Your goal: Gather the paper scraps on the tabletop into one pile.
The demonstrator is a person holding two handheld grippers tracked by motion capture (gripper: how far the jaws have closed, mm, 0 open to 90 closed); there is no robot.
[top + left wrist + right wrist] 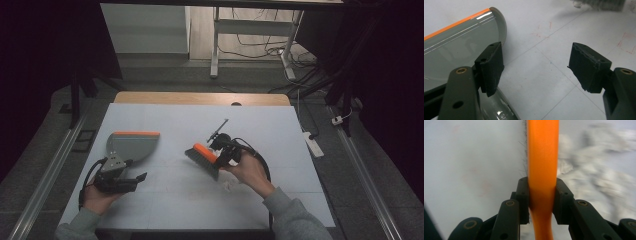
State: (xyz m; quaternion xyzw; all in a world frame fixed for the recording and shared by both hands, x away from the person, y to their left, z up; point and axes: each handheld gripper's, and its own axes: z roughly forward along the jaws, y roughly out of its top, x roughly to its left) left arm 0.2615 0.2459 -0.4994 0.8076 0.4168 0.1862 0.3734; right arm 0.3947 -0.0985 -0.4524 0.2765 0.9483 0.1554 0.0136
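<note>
A grey dustpan with an orange front lip lies on the white mat at the left. Its curved rim runs beside and under the left jaw in the left gripper view. My left gripper sits just in front of the pan, its jaws wide apart with only bare mat between them. My right gripper is shut on the orange handle of a hand brush. The brush hangs tilted over the middle of the mat, grey bristles down. Crumpled white scraps lie blurred beside it.
Small white scraps lie on the mat near the right hand. A wooden table edge shows at the back. A power strip lies on the floor to the right, and desk legs and cables stand behind.
</note>
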